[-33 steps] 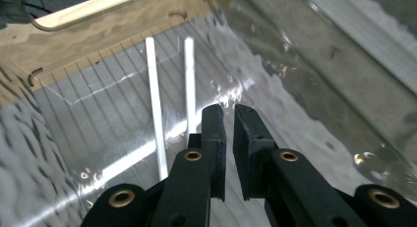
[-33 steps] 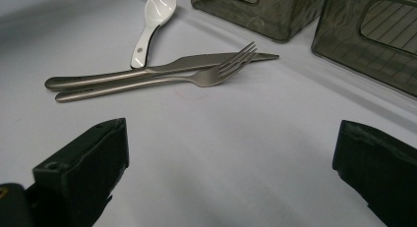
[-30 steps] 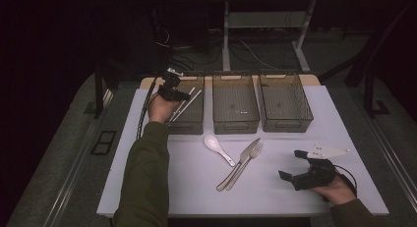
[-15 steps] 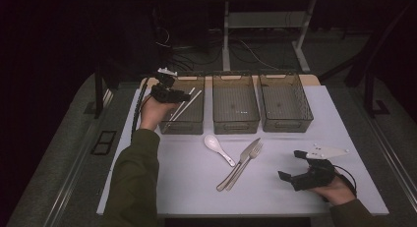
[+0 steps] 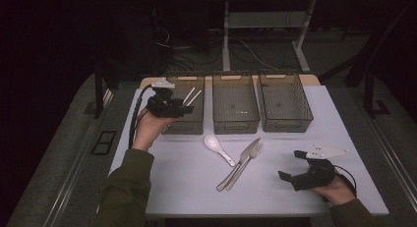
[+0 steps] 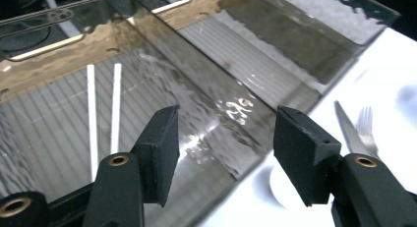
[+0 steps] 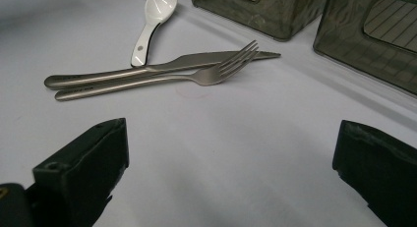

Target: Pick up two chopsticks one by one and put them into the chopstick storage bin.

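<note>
Behind the left claw [image 5: 184,109], chopsticks [image 5: 192,96] lie half-hidden.

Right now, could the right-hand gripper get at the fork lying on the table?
Probably yes. The right gripper rests open on the table, jaws facing the fork. Bare tabletop lies between them. The knife lies tight against the fork, which could make a clean grab fiddly.

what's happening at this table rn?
A person is sorting cutlery into three bins. The left hand-held gripper hangs over the left bin, jaws just opening with nothing between them; two white chopsticks lie inside. The right hand-held gripper rests open on the table. A white spoon, knife and fork still lie on the table.
</note>
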The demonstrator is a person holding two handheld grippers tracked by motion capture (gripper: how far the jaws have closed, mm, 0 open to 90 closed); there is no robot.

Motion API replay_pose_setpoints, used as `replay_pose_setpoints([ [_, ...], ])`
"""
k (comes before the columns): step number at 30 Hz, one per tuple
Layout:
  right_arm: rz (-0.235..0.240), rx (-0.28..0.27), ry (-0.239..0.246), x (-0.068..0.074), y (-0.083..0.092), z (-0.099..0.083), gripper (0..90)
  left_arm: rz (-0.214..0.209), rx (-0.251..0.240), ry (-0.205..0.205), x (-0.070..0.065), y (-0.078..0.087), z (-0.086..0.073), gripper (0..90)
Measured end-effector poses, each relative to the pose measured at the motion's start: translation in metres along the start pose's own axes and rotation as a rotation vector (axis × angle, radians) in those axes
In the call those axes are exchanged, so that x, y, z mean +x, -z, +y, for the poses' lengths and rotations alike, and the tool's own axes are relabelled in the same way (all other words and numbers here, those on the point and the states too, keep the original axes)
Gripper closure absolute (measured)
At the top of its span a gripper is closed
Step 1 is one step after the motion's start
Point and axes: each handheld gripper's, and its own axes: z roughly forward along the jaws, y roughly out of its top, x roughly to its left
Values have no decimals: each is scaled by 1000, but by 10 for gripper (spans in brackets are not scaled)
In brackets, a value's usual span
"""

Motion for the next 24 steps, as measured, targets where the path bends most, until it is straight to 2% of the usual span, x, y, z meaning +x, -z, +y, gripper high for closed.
replay_pose_setpoints([
  [6,-1,4,-1,0,0,0,5,-16,-12,-21,-18,6,-16,360],
  [12,-3,7,-7,0,0,0,5,-39,-45,-27,-34,6,-34,311],
  [19,-6,1,-7,-1,0,0,5,-65,-44,-34,-45,4,-57,278],
  [24,-4,-3,-5,0,1,0,5,-68,-46,-43,-52,5,-72,249],
])
